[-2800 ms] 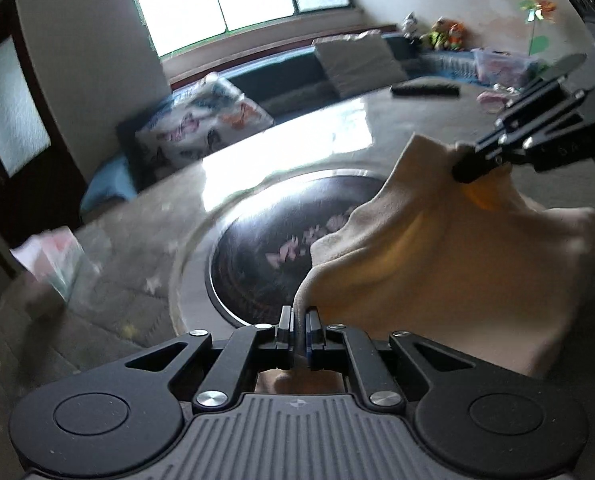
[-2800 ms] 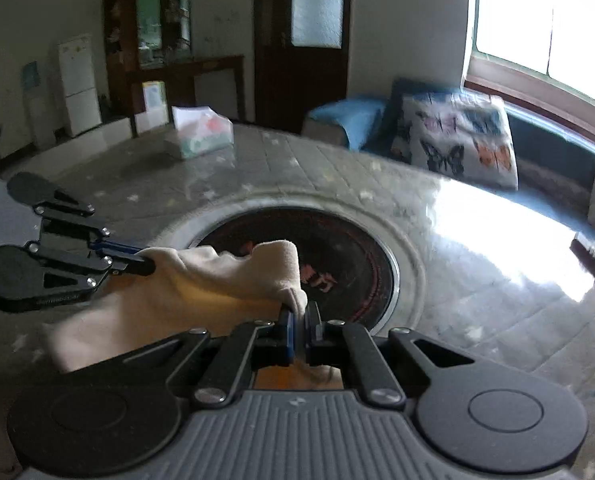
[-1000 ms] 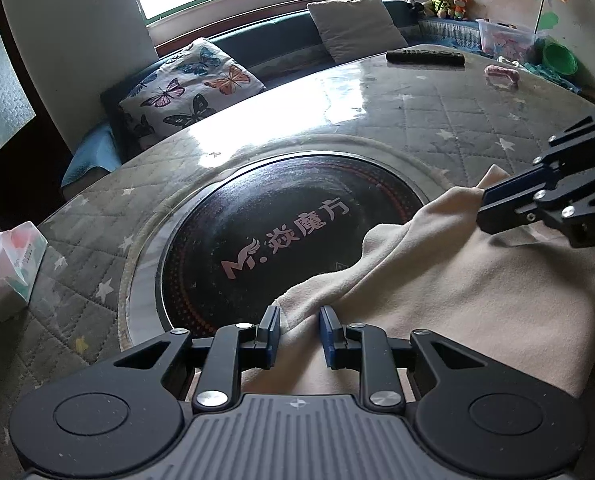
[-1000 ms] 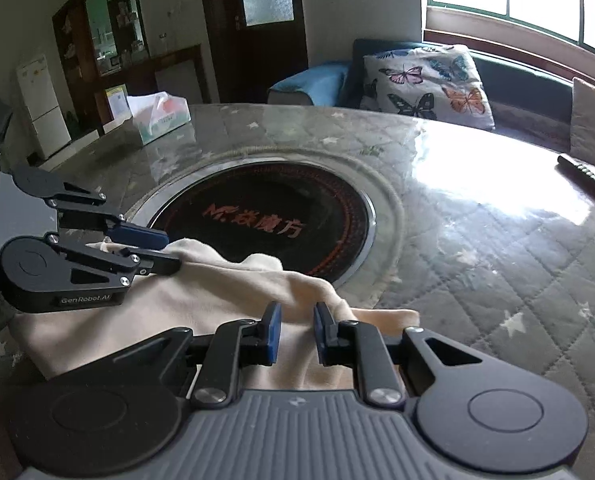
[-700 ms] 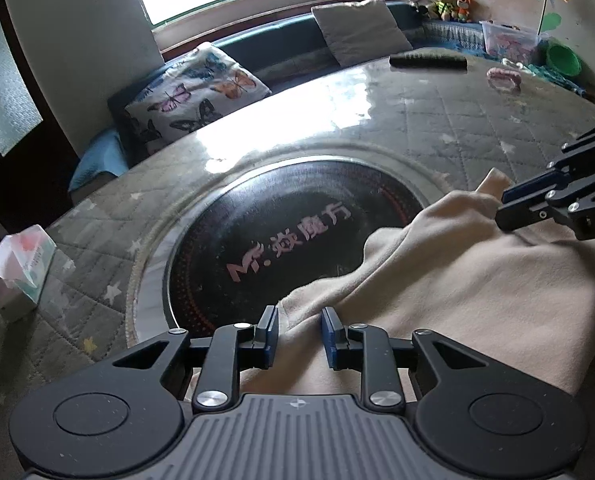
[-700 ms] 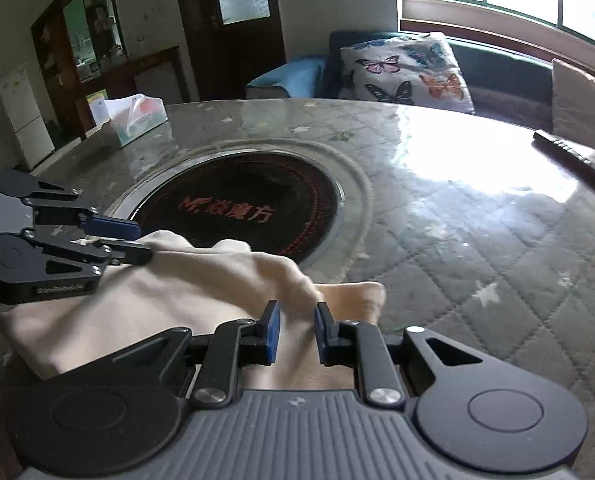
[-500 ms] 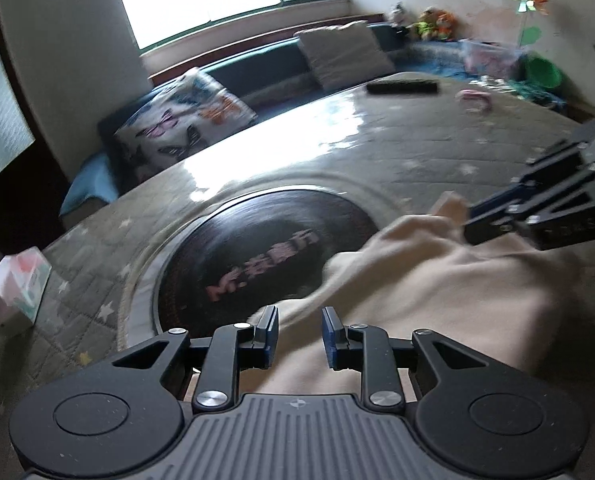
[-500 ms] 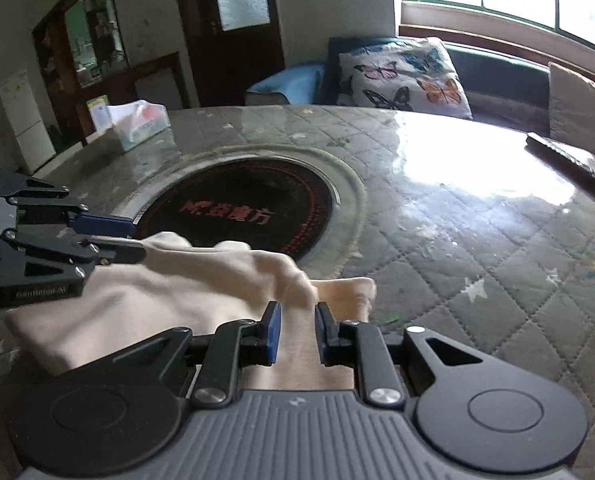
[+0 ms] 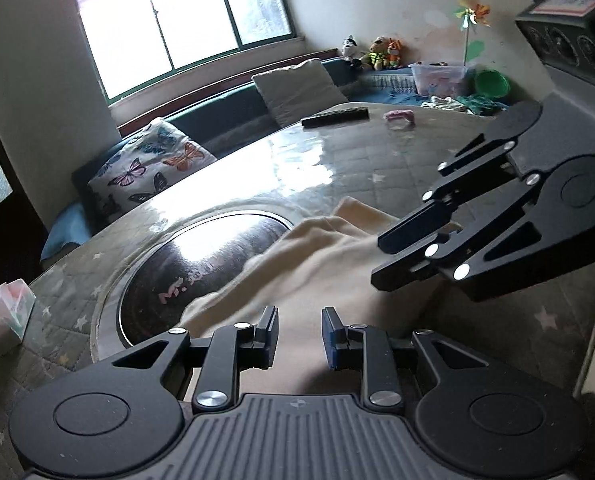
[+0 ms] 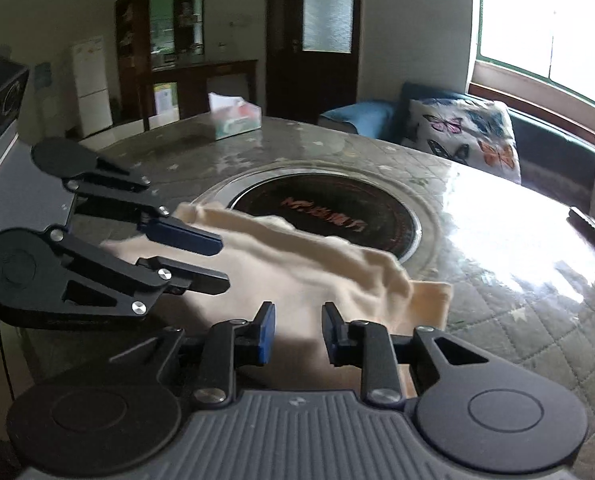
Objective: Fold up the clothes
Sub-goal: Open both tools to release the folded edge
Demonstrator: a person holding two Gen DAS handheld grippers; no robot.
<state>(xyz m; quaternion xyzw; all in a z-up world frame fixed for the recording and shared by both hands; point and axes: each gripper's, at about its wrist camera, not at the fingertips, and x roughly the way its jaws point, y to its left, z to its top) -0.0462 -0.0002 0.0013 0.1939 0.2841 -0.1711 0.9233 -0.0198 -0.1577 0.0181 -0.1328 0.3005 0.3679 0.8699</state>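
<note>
A cream cloth point(image 9: 317, 264) lies folded on the round table, partly over the dark centre disc point(image 9: 201, 264). It also shows in the right wrist view point(image 10: 297, 272). My left gripper point(image 9: 299, 338) is open and empty, above the cloth's near edge; it also shows in the right wrist view point(image 10: 221, 262). My right gripper point(image 10: 297, 334) is open and empty, above the cloth's near right part; it also shows in the left wrist view point(image 9: 375, 262). Neither gripper touches the cloth.
A tissue box point(image 10: 235, 120) stands at the table's far edge, also in the left wrist view point(image 9: 7, 308). A remote point(image 9: 335, 116) and a small pink item point(image 9: 399, 116) lie at the far side. A butterfly cushion point(image 9: 149, 168) sits on the bench.
Both grippers, shut on the cloth 2.8 s ago, opened and let it down on the table. Since then both have lifted and pulled back from it.
</note>
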